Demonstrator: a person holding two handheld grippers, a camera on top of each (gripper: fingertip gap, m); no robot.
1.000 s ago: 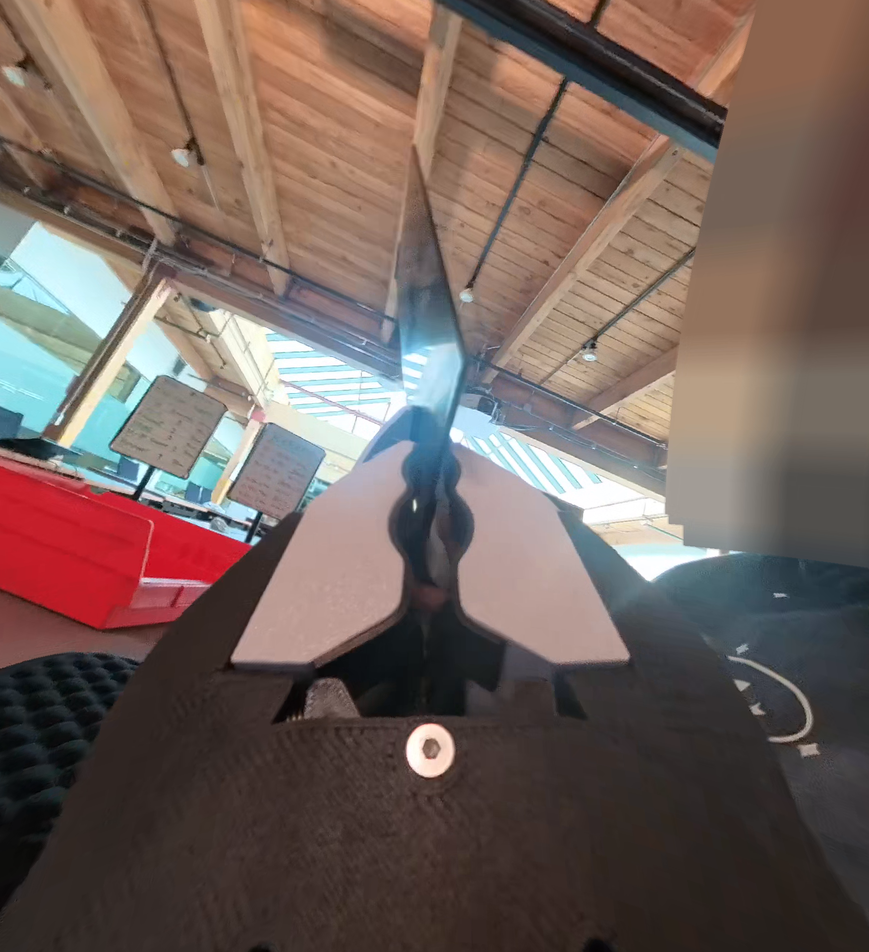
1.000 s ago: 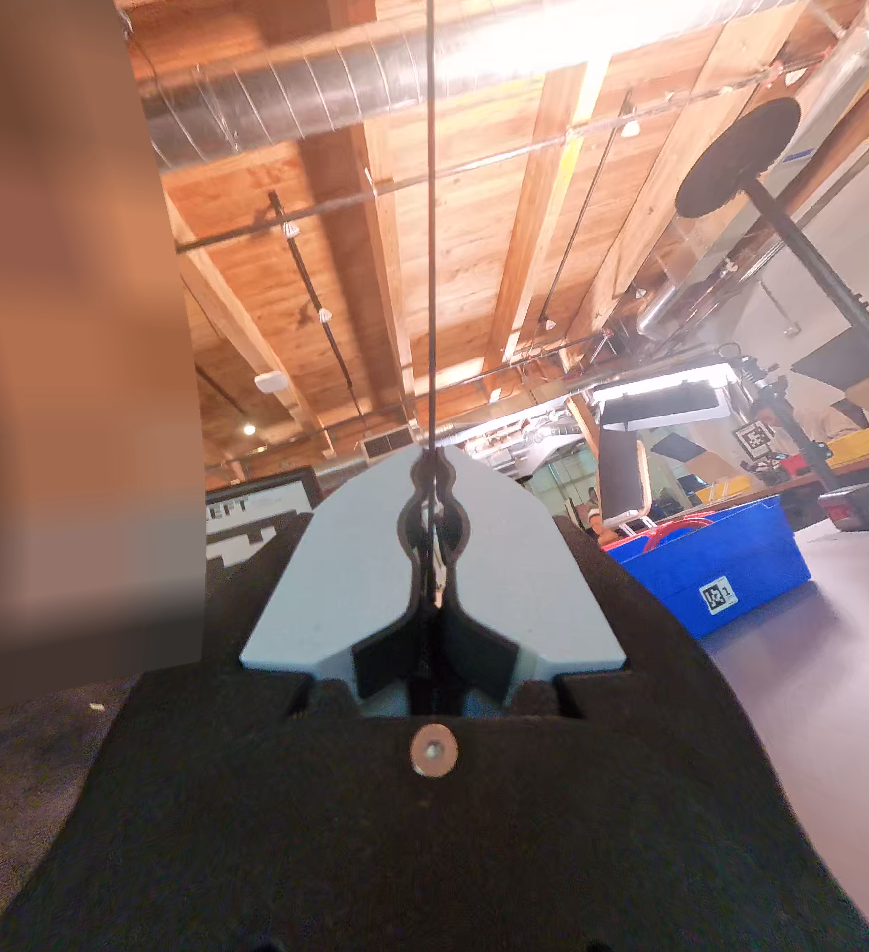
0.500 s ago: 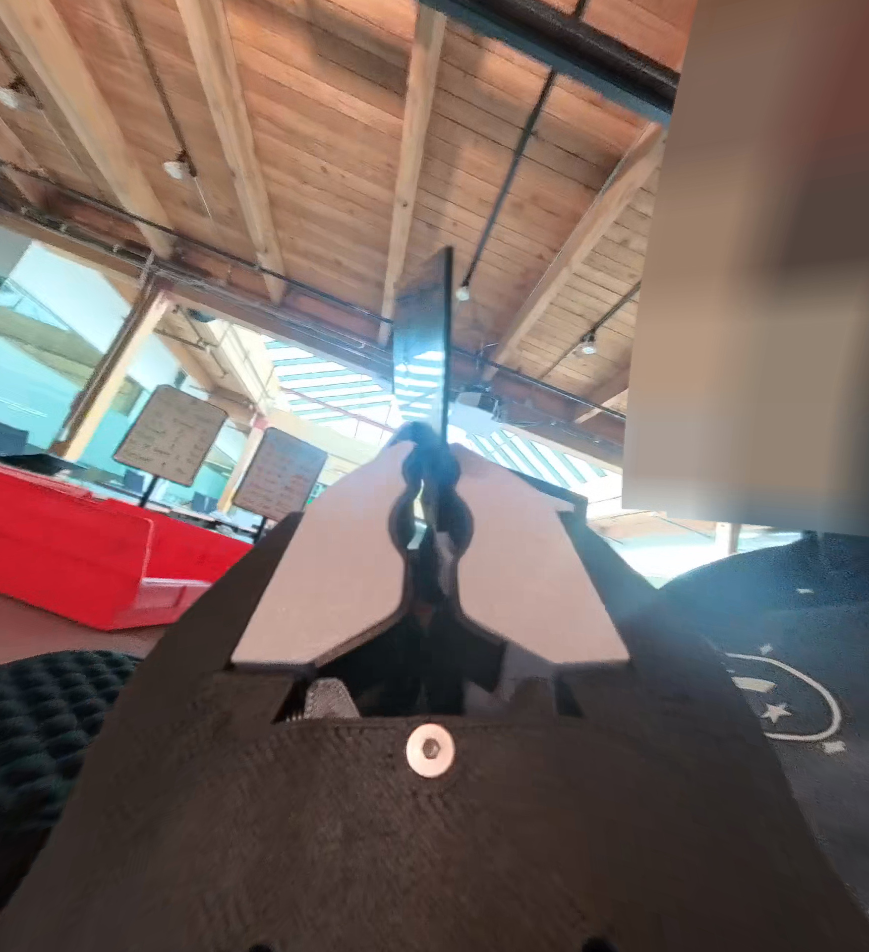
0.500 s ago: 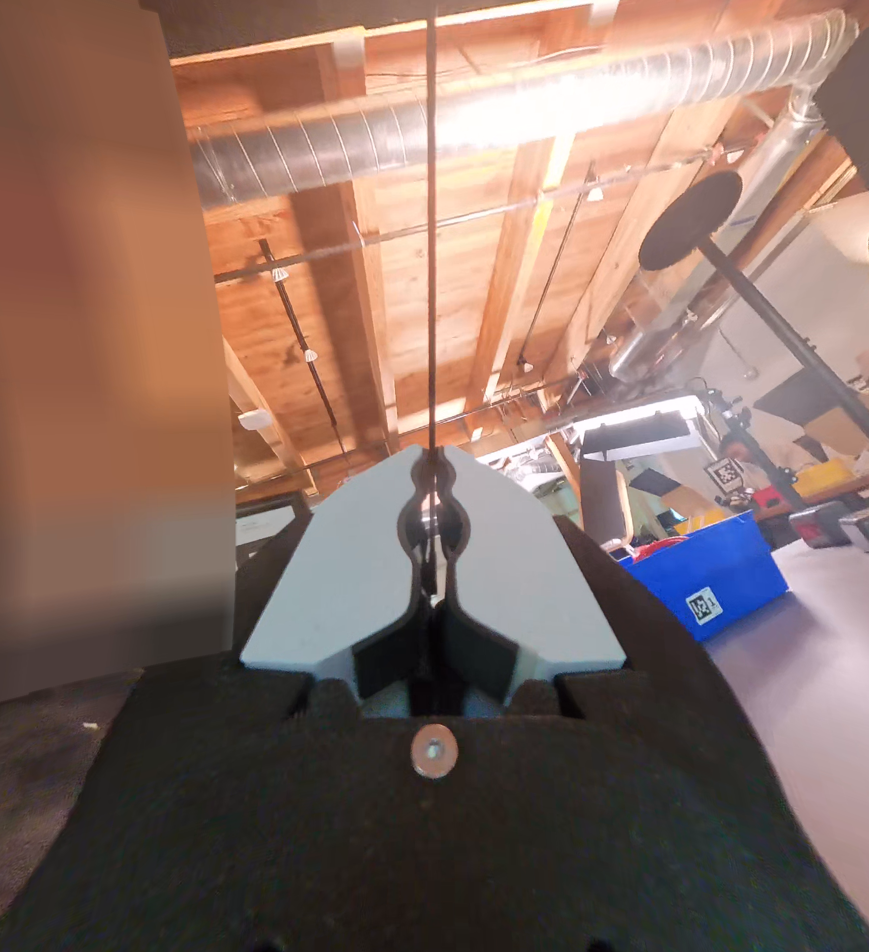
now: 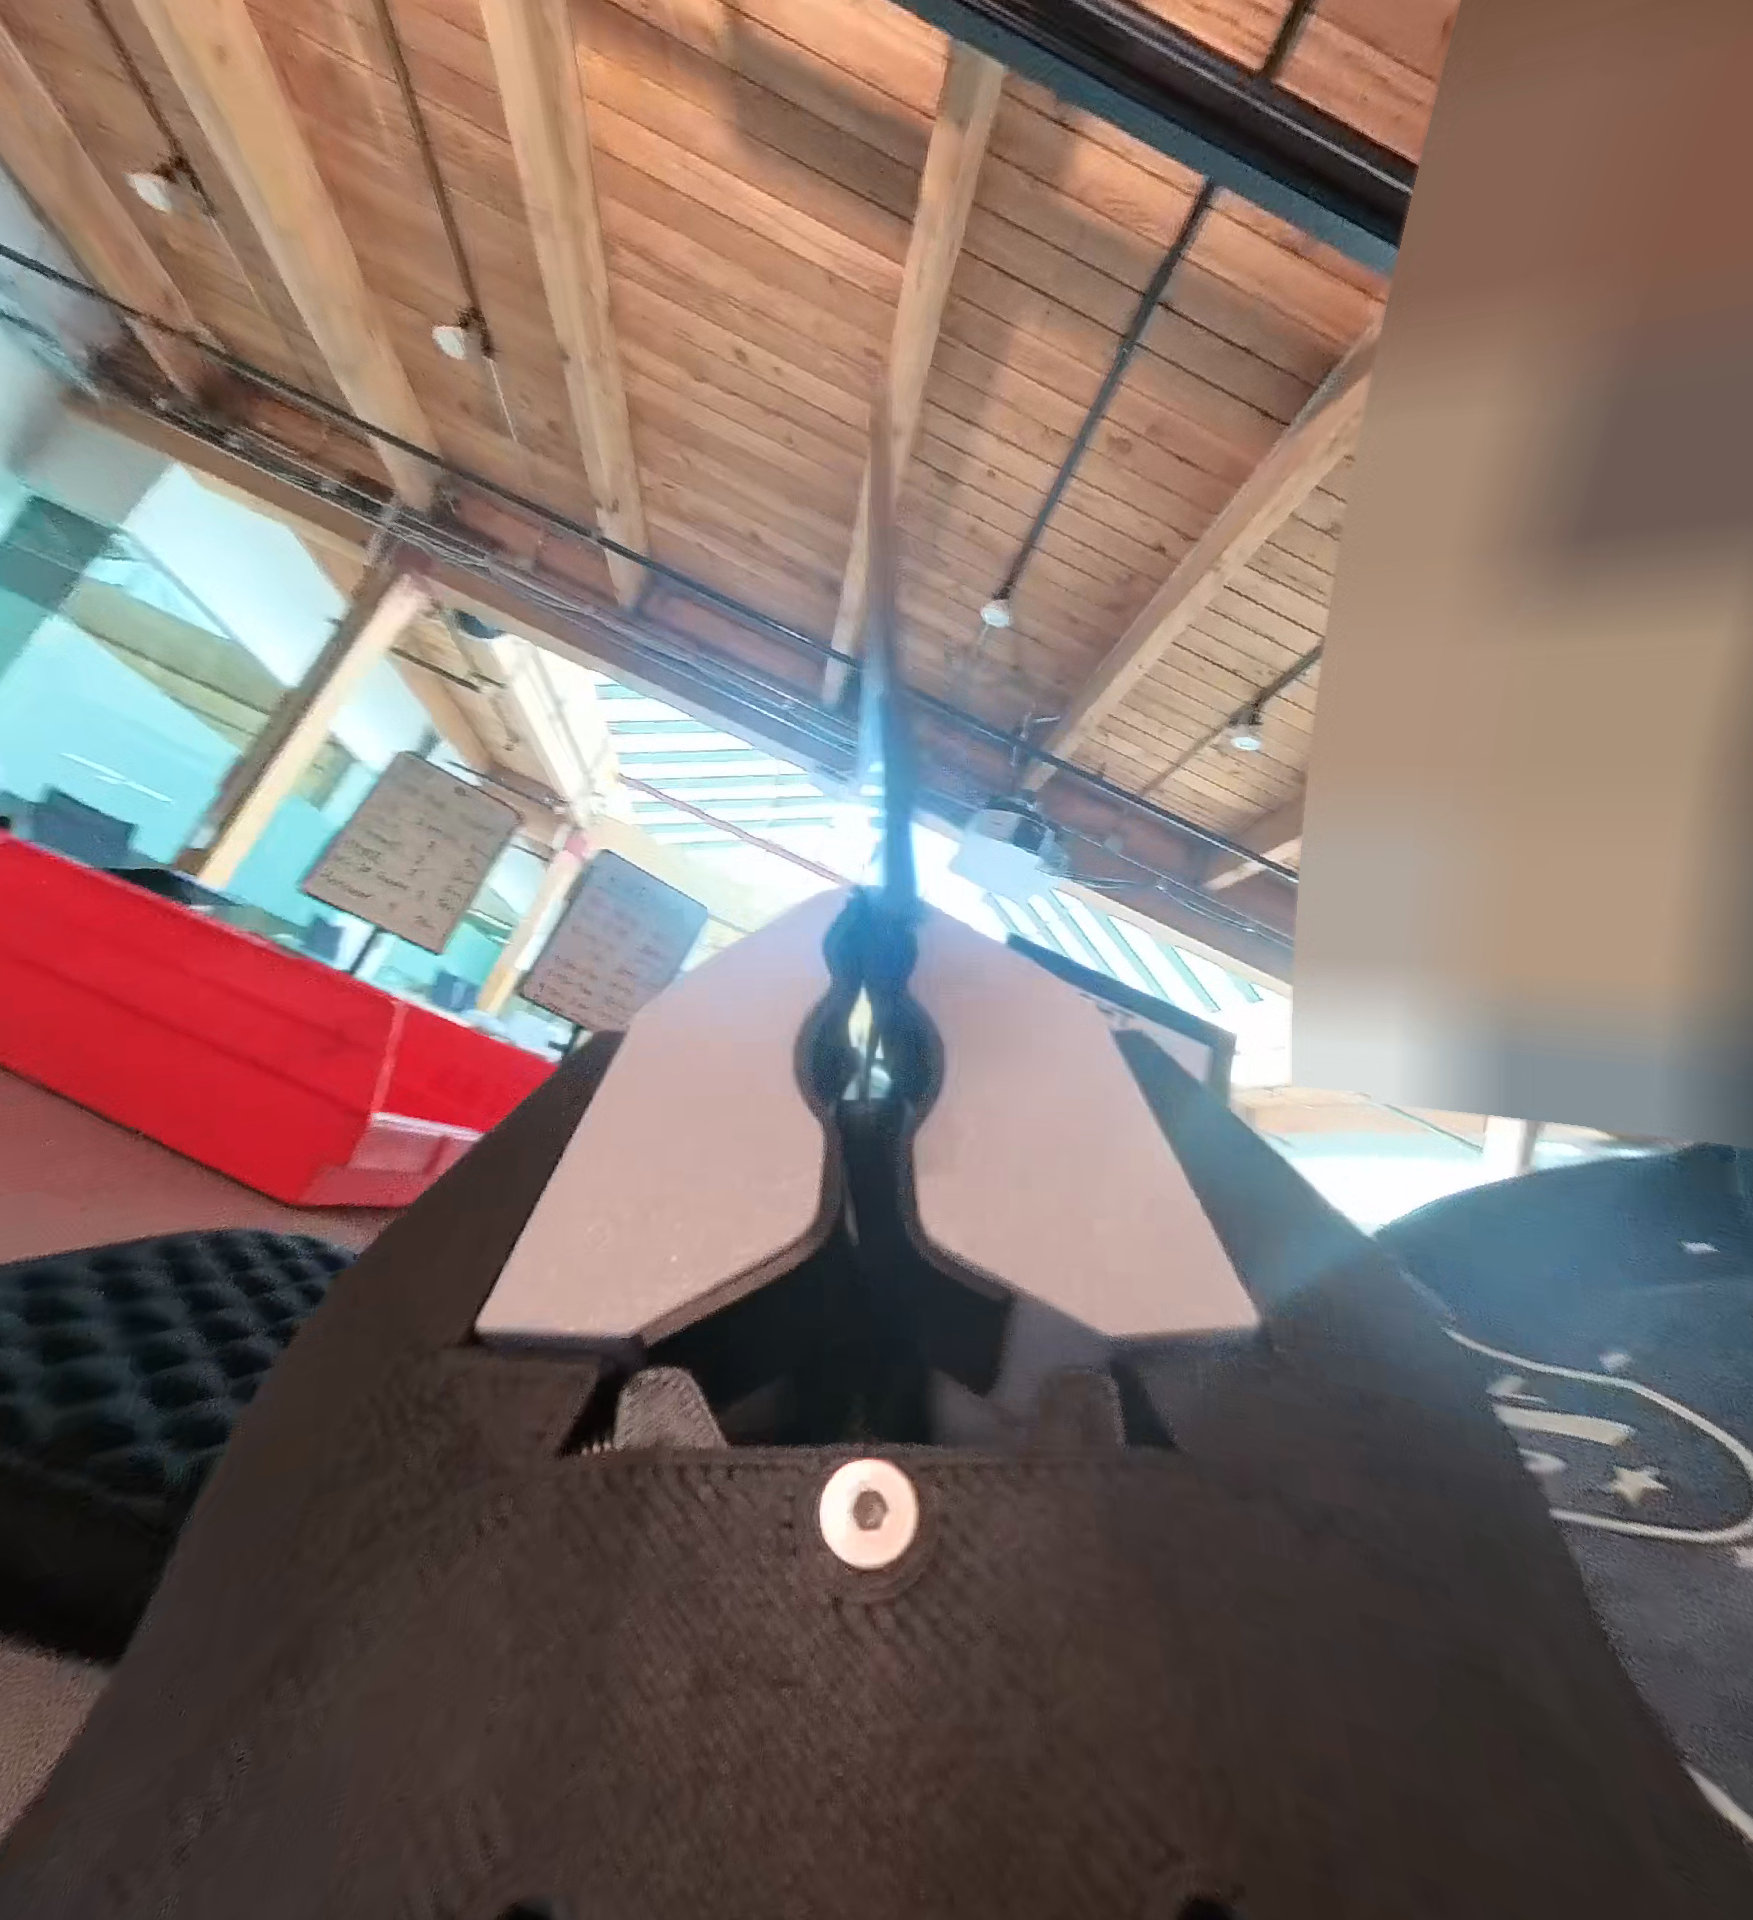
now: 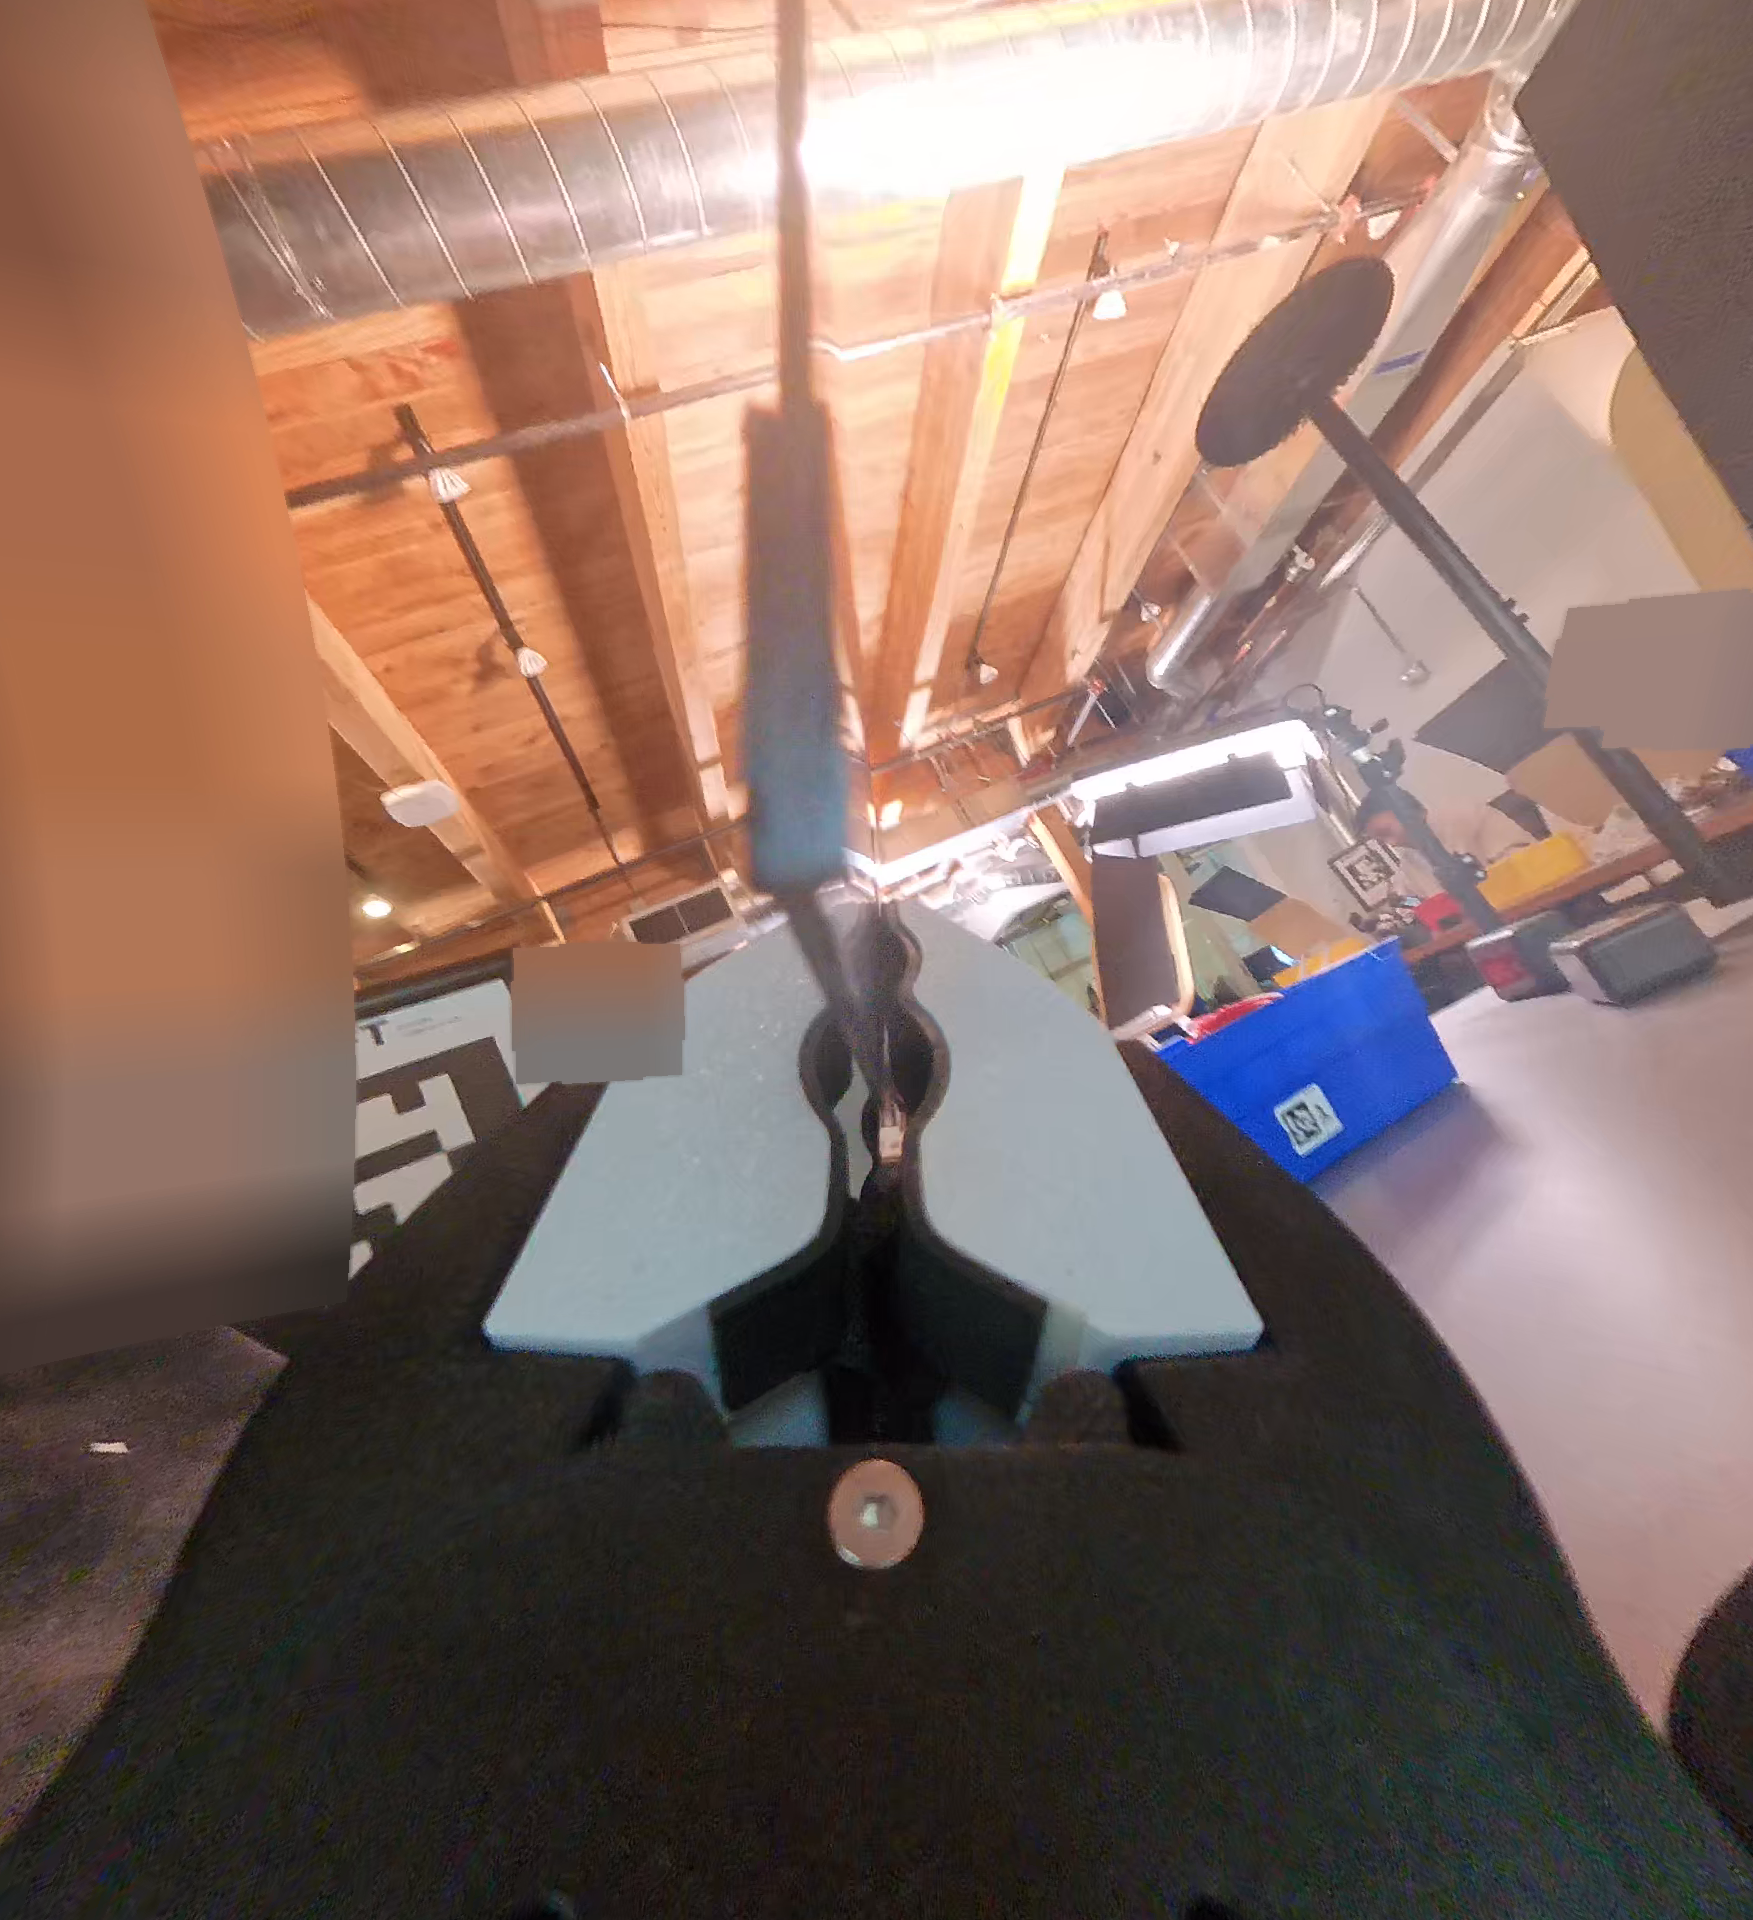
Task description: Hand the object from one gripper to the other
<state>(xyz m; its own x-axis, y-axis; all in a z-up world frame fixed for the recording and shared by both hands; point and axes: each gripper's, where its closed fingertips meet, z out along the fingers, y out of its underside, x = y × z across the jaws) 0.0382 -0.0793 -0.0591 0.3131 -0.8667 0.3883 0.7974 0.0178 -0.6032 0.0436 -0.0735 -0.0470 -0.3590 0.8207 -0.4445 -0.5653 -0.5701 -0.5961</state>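
Observation:
Both grippers point up at the wooden ceiling. My left gripper [image 5: 877,914] is shut on a thin dark flat object [image 5: 884,707], seen edge-on and rising straight up from the tips. My right gripper [image 6: 856,925] is shut on a thin dark object [image 6: 791,644] that leans slightly left and runs to the top edge. A thicker, blurred dark blue part of it shows above the tips. I cannot tell whether both hold the same object. Neither gripper shows in the other's view.
A red bin [image 5: 155,1029] and a black dimpled pad [image 5: 72,1382] lie at the left of the left wrist view. A person's dark clothing [image 5: 1630,1351] is at the right. A blue bin [image 6: 1308,1049] and a black stand with a round disc [image 6: 1298,353] are at the right. My two grippers' fingertips are within a few centimetres of each other.
In the left wrist view the flat object turned from showing its shiny face to edge-on. In the right wrist view the thin object now leans left and a thicker dark part has appeared.

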